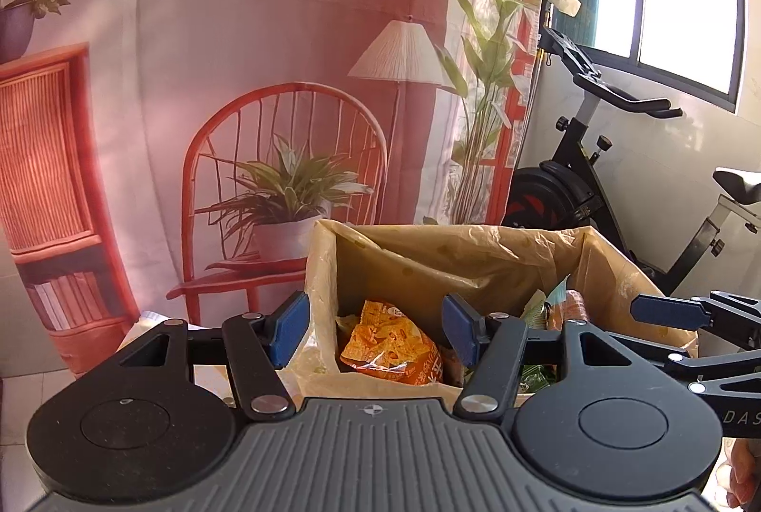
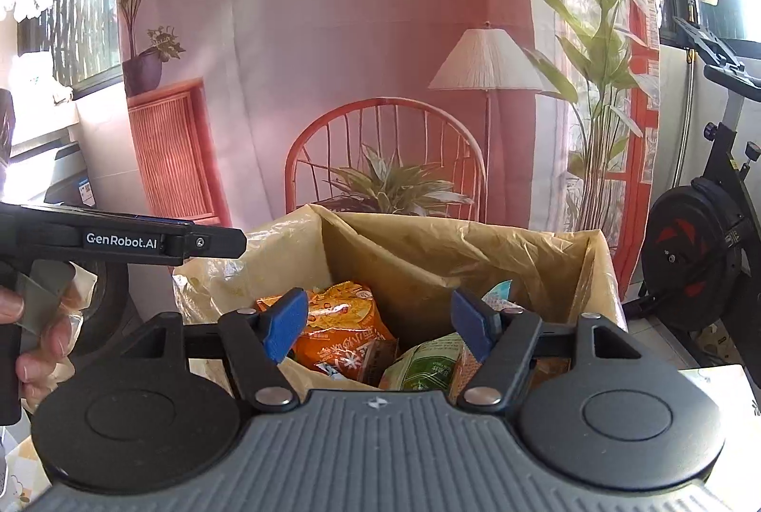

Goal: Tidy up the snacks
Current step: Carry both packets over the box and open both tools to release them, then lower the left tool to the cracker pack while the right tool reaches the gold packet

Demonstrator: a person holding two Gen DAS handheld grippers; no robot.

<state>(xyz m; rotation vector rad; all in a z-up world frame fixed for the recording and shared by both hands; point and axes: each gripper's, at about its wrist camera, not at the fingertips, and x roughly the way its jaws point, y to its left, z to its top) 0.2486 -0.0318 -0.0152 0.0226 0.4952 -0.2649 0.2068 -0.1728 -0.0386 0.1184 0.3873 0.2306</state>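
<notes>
Up close, the left gripper [image 1: 375, 329] and the right gripper [image 2: 380, 324] both have their jaws spread wide, holding nothing. Just past them, an orange snack bag [image 1: 390, 340] and a green packet [image 2: 428, 364] lie inside the lined box [image 1: 475, 255].

Open-topped rectangular box lined with a translucent tan plastic bag [image 2: 475, 245]: liner edges fold outward over the rim. Inside, at left, a crinkled orange foil snack packet [image 2: 342, 321] with printed lettering lies tilted against the near-left wall. To its right, near side, lies a green snack pouch [image 2: 428, 364]. A pale teal wrapper [image 1: 554, 298] stands upright at the right.
</notes>
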